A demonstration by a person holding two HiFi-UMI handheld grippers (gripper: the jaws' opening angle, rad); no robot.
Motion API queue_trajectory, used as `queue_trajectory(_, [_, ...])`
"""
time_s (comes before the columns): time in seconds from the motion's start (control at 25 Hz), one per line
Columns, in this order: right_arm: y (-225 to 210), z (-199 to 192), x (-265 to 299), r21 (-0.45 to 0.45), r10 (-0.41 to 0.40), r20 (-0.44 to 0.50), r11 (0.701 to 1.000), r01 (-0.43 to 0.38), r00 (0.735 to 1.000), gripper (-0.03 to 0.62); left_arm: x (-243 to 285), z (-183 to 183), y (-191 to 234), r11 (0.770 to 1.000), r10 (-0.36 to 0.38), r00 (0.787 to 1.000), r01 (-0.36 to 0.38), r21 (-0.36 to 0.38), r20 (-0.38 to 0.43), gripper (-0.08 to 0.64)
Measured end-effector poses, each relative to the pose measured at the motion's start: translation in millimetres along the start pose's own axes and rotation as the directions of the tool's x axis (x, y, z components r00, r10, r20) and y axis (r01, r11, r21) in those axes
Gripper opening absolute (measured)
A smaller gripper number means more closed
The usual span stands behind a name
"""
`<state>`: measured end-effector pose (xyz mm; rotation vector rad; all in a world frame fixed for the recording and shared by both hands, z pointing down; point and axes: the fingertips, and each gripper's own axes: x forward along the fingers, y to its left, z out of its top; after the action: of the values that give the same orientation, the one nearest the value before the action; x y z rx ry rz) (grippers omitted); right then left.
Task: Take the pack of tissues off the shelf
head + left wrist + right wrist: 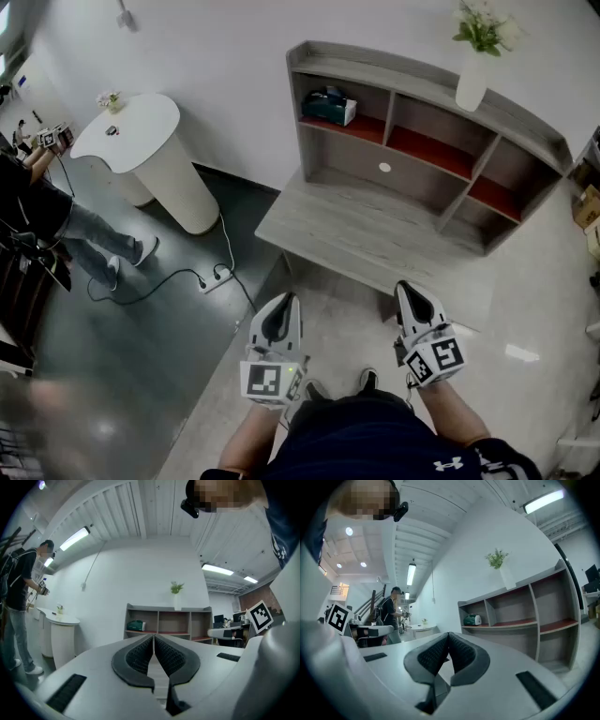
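Observation:
The green pack of tissues [329, 106] lies in the leftmost compartment of the grey shelf [427, 89]; it also shows as the tissue pack [136, 626] in the left gripper view and the tissue pack [472, 619] in the right gripper view. My left gripper [278, 305] and right gripper [405, 291] hang side by side in front of the shelf's low ledge, well short of the pack. Both are shut with nothing between their pads: the left gripper [153, 637] and the right gripper [448, 635] show tips that meet.
A white vase with a plant [478, 52] stands on top of the shelf. A white rounded counter [155, 155] is at the left, with a power strip and cable [214, 277] on the dark floor. A person [37, 216] stands at the far left.

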<state>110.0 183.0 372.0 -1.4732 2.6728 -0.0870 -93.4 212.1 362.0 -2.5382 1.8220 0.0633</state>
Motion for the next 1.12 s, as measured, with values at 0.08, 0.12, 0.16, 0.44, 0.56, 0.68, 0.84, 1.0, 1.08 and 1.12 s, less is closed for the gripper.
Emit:
queue_trajectory(0.08, [-10, 4, -7, 0.011, 0.010, 0.002, 1.000, -0.010, 1.000, 0.012, 2, 3, -19, 1.000, -0.009, 1.000, 0.009, 0.021, 0.009, 0.028])
queue_trajectory(0.12, [-15, 6, -10, 0.013, 0.014, 0.005, 1.000, -0.014, 1.000, 0.012, 3, 4, -27, 0.999, -0.011, 1.000, 0.011, 0.032, 0.010, 0.026])
queue_trajectory(0.16, [-20, 9, -12, 0.014, 0.019, 0.010, 1.000, -0.019, 1.000, 0.012, 4, 4, -33, 0.999, -0.011, 1.000, 0.011, 0.044, 0.008, 0.026])
queue_trajectory(0.44, [-50, 16, -21, 0.042, 0.061, 0.027, 0.997, -0.062, 0.998, 0.012, 22, 7, -57, 0.998, 0.033, 0.999, -0.033, 0.049, -0.011, 0.027])
queue_trajectory(0.56, [-63, 20, -25, 0.094, 0.098, 0.049, 0.990, -0.103, 0.994, 0.012, 30, 9, -71, 0.998, 0.047, 0.999, -0.046, 0.052, -0.015, 0.026])
queue_trajectory(0.68, [-75, 23, -29, 0.086, 0.134, 0.058, 0.987, -0.138, 0.989, 0.012, 38, 7, -85, 0.997, 0.066, 0.998, -0.065, 0.052, -0.021, 0.026])
queue_trajectory(0.84, [-91, 18, -35, 0.081, 0.166, 0.041, 0.982, -0.169, 0.985, 0.012, 41, -5, -108, 0.995, 0.088, 0.995, -0.086, 0.046, -0.044, 0.026])
queue_trajectory(1.0, [-103, 10, -37, 0.104, 0.177, 0.022, 0.978, -0.178, 0.984, 0.012, 42, -15, -122, 0.994, 0.094, 0.992, -0.089, 0.062, -0.079, 0.027])
queue_trajectory(1.08, [-106, 4, -36, 0.116, 0.184, 0.010, 0.976, -0.184, 0.983, 0.012, 43, -17, -121, 0.993, 0.106, 0.991, -0.100, 0.068, -0.086, 0.026])
queue_trajectory(1.12, [-106, 1, -34, 0.122, 0.188, 0.004, 0.975, -0.187, 0.982, 0.012, 44, -17, -119, 0.992, 0.113, 0.990, -0.107, 0.068, -0.088, 0.026])
